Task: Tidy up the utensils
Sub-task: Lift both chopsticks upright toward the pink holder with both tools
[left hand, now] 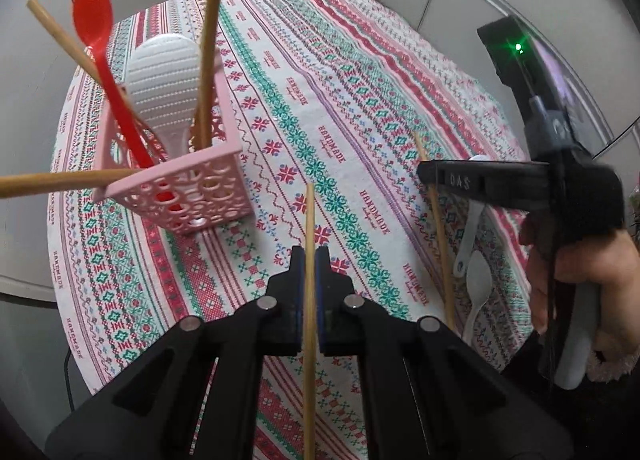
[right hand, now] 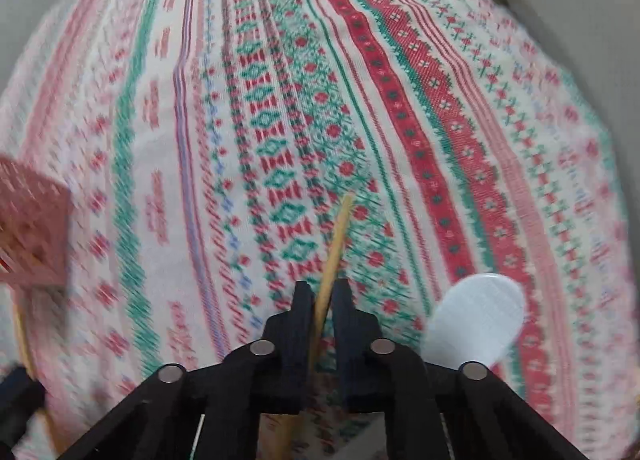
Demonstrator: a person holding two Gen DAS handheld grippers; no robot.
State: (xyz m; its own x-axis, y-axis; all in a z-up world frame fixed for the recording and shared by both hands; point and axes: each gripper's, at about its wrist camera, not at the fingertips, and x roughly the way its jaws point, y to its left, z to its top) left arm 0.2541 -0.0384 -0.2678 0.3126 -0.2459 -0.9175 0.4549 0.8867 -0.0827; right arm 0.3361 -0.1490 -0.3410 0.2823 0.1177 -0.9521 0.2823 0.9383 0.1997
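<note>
On a table under a patterned tablecloth [left hand: 360, 107], the left gripper [left hand: 309, 260] is closed on a wooden chopstick [left hand: 309, 219]. The right gripper [right hand: 323, 292] is clamped on another wooden chopstick [right hand: 338, 236], beside a white spoon [right hand: 476, 324]. A pink perforated basket [left hand: 192, 195] at left holds a red spoon [left hand: 94, 19], a white rice paddle [left hand: 164, 75] and chopsticks

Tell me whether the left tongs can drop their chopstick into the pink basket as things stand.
Probably yes. The left tongs grip a chopstick, and the cloth between them and the pink basket is bare. The basket's red spoon, white paddle and sticks crowd it, but gaps remain.
</note>
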